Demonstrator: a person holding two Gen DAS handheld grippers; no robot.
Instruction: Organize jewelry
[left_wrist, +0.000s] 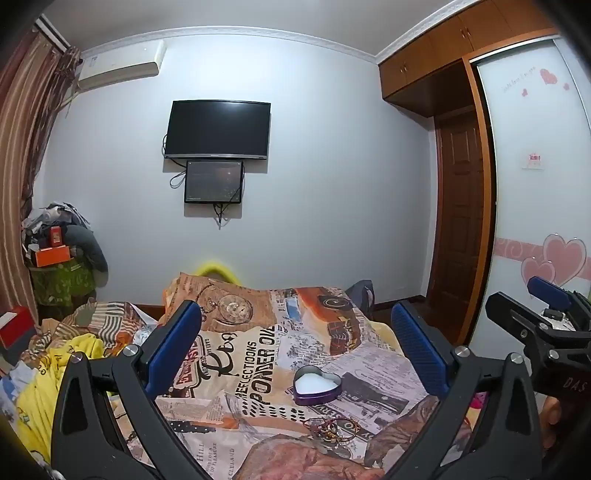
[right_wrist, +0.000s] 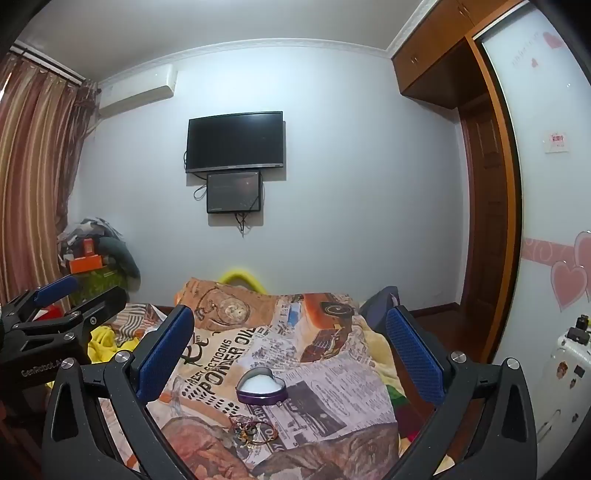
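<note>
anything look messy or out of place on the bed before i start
Yes: the jewelry lies in a loose tangled heap on the printed blanket, outside the heart-shaped tin, which sits open just beyond it with no jewelry visible inside. Both sets of jaws are open and hold nothing.

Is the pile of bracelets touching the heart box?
Apart. The left wrist view shows printed blanket between the bracelets and the heart box.
</note>
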